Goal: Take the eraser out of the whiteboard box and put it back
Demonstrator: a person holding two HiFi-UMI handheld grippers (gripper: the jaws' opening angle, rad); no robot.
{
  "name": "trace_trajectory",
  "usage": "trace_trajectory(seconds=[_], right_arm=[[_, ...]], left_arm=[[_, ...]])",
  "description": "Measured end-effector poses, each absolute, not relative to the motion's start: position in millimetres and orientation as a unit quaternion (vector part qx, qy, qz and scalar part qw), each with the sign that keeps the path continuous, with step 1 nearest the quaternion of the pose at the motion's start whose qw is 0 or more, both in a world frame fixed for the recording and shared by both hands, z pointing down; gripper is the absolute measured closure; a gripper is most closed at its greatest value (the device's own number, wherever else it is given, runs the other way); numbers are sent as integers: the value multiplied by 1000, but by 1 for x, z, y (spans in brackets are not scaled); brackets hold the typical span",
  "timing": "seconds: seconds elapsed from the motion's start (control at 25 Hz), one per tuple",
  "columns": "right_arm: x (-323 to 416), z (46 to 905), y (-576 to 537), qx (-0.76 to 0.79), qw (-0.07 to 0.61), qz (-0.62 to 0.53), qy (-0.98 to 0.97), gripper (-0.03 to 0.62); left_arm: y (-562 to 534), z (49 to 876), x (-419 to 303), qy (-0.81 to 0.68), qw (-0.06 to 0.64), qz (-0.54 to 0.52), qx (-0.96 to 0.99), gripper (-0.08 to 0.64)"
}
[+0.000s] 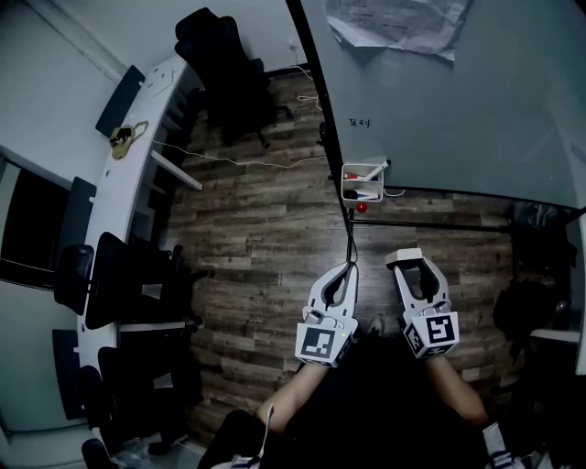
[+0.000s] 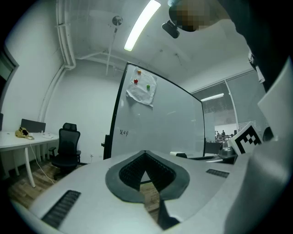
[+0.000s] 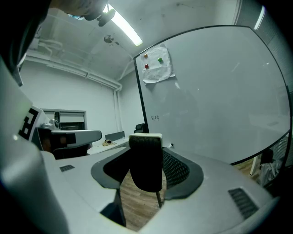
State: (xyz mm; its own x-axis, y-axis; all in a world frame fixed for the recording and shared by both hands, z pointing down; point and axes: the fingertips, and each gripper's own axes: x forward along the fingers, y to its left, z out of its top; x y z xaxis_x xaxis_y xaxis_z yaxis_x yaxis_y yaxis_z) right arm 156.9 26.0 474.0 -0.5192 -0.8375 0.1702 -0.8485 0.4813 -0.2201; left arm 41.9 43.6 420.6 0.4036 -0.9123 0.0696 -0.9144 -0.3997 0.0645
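Observation:
The white whiteboard box hangs at the lower left corner of the whiteboard with markers in it. The eraser, white-backed with black felt, is out of the box and well short of it. My right gripper is shut on it. In the right gripper view the eraser stands upright between the jaws of the right gripper, with the whiteboard ahead. My left gripper is beside it to the left, shut and empty; the left gripper shows its jaws meeting.
A sheet of paper is pinned to the board. A red magnet sits under the box. A black office chair stands at the back, a long white desk with more chairs runs along the left. Wood floor lies between.

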Motion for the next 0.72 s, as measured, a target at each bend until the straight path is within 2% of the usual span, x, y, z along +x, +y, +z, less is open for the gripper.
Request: trace_trajectory(seconds=[0.72], right_arm=[[107, 474, -49, 474, 30, 136, -870, 370]], left_arm=[[-24, 430, -4, -562, 73, -12, 824, 554]])
